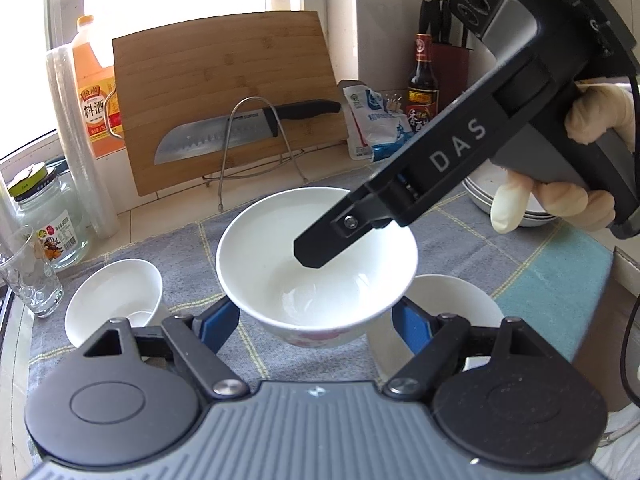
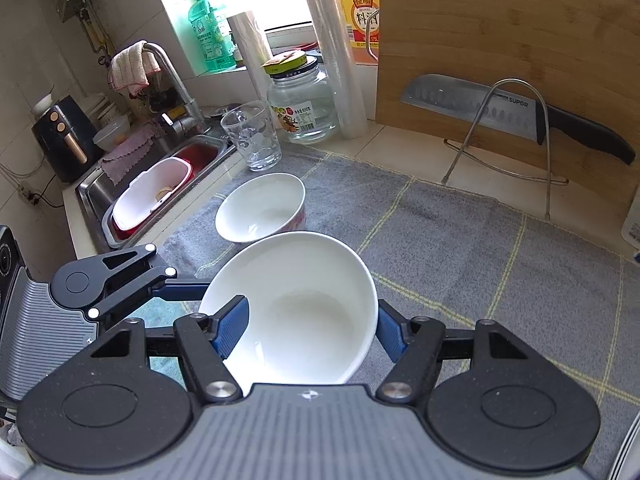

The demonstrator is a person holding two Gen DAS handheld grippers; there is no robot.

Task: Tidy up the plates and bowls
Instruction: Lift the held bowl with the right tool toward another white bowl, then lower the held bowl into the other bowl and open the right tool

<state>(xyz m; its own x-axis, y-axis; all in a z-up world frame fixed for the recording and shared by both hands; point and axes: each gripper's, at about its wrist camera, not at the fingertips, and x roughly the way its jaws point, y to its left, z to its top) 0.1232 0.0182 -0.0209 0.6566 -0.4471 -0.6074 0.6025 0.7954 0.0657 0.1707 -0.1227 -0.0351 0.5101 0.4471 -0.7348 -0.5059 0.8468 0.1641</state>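
We hold a white bowl (image 1: pixel 316 268) off the grey checked towel (image 1: pixel 520 240), our left gripper (image 1: pixel 316 326) pinching its sides. Our right gripper (image 2: pixel 310 330) seems clamped across the rim, one finger (image 2: pixel 232 328) inside. Another bowl (image 2: pixel 262 208) sits beyond on the towel.

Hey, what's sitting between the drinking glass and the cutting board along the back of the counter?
In the right wrist view, a lidded glass jar and an upright roll of plastic wrap stand between the drinking glass and the cutting board.
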